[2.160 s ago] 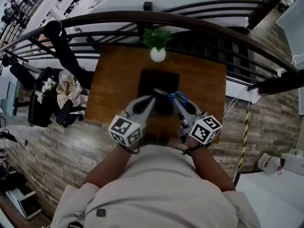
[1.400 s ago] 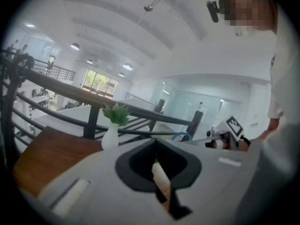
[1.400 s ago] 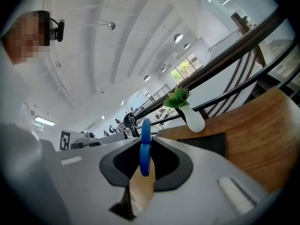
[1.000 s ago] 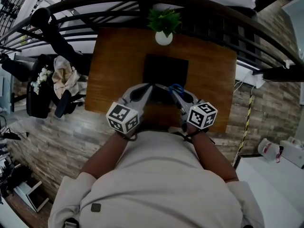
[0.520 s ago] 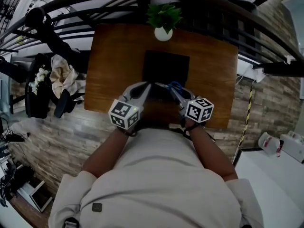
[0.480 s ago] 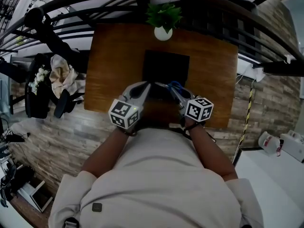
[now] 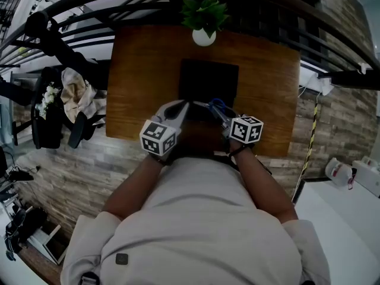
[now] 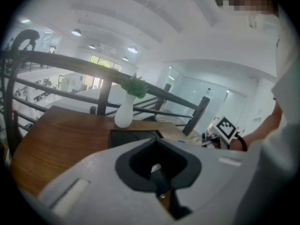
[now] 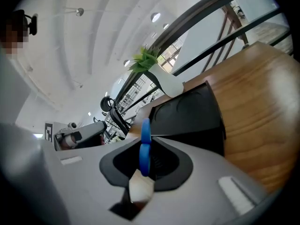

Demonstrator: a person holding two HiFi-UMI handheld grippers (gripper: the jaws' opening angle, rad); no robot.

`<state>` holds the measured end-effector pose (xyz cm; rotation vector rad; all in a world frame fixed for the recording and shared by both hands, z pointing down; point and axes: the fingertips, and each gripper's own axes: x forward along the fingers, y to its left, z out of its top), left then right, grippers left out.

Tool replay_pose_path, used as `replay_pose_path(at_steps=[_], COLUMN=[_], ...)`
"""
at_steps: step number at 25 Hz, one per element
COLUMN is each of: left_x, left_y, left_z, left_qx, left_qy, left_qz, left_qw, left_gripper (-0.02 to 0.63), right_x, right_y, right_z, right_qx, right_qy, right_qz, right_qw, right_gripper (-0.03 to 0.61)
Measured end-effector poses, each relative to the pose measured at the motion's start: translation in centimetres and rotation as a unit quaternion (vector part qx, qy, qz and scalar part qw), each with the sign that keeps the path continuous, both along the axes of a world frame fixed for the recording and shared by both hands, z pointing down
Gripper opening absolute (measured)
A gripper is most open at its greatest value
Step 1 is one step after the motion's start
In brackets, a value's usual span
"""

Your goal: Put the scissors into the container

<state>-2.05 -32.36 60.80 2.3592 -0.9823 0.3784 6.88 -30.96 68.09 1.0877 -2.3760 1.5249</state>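
The right claw (image 7: 215,110), nearly closed, grips the blue handle of the scissors (image 9: 145,146). The left claw (image 7: 185,105) is closed on what appears to be the blade tip. The scissors are held over the near part of the container (image 7: 208,76), not yet released; lowering and letting go appear to be left.

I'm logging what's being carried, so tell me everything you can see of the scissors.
The scissors have blue, plastic-looking loop handles and slim metal blades that look closed. They lie roughly level over the near edge of the black container. The right gripper is clamped on a blue handle; the blade tip seems pinched in the left gripper.
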Motion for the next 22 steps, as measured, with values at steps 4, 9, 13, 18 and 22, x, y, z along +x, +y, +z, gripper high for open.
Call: replay_pose_path(at_steps=[4,9,13,18,22], left_x=[-0.2,-0.1,-0.4,-0.3,0.2], left_y=[0.2,0.1,0.1,-0.2,-0.4], left_z=[2.7,4.0,4.9,5.7,6.1], left_qx=[-0.033,-0.044,-0.052,-0.061,-0.065], left_qy=[-0.007,-0.009,-0.012,-0.013,-0.013], left_qz=[0.004,0.011,0.016,0.017,0.018], left_qw=[0.9994,0.9989,0.9984,0.9979,0.9976], left_gripper=[0.003,0.003,0.002,0.002,0.002], right_x=[-0.2,-0.5,-0.8,-0.8,-0.6], right_y=[-0.2,-0.3,-0.3,-0.7,-0.9], right_z=[1.8,3.4,3.9,4.5,4.9], right_qx=[-0.023,-0.039,-0.047,-0.053,-0.054], right_qy=[0.000,0.000,-0.004,-0.005,-0.004], right_qz=[0.009,0.007,0.008,0.012,0.012], right_qw=[1.000,0.999,0.999,0.999,0.998], right_gripper=[0.060,0.060,0.060,0.060,0.060])
